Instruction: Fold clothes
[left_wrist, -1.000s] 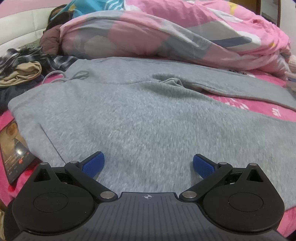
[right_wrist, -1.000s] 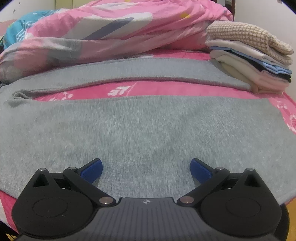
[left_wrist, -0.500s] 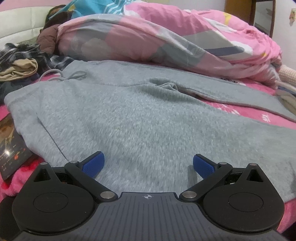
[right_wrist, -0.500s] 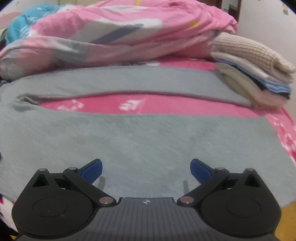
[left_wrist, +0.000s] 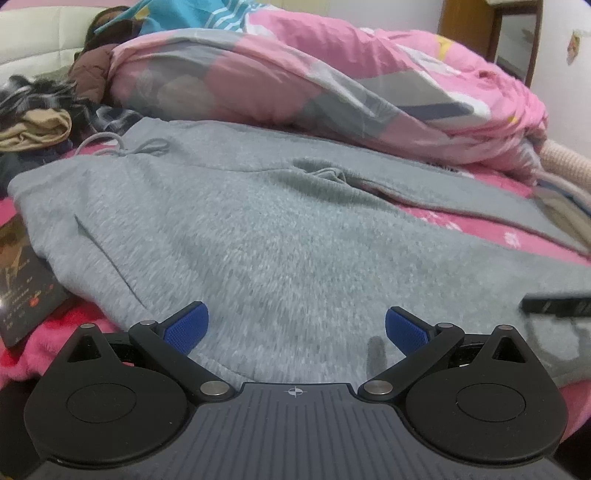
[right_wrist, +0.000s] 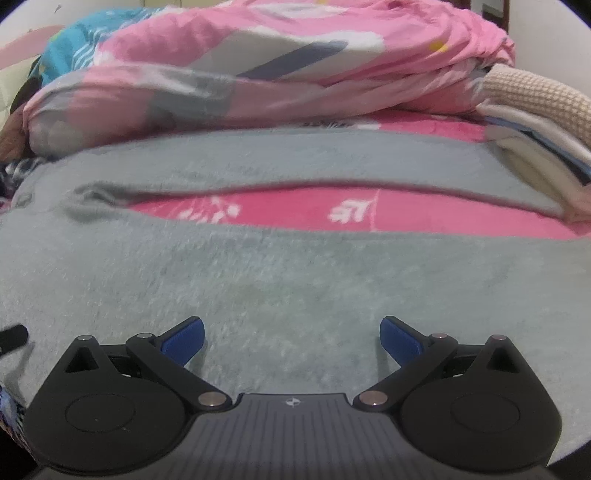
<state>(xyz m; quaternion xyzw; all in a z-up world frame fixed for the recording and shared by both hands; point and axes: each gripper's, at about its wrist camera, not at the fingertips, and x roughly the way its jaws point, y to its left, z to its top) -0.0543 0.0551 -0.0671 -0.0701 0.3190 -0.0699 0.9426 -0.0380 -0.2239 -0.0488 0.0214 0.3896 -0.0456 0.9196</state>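
Grey fleece sweatpants (left_wrist: 280, 236) lie spread flat across the pink bed, waist and drawstring (left_wrist: 122, 146) to the left, the two legs (right_wrist: 295, 266) running right with a strip of pink sheet between them. My left gripper (left_wrist: 293, 328) is open, low over the near edge of the pants by the hip. My right gripper (right_wrist: 291, 338) is open too, low over the near leg's edge. Nothing sits between either pair of blue pads. A dark part of the other gripper (left_wrist: 554, 304) shows at the right of the left wrist view.
A pink patterned duvet (left_wrist: 332, 85) is heaped behind the pants. A stack of folded clothes (right_wrist: 543, 122) stands at the far right. Loose dark and tan garments (left_wrist: 37, 125) lie at the far left. A dark book or box (left_wrist: 22, 284) rests on the near-left sheet.
Both grippers have dropped lower and nearer the pants' near edge, staying open. The right gripper has shifted left, so the folded stack sits further right in its view.
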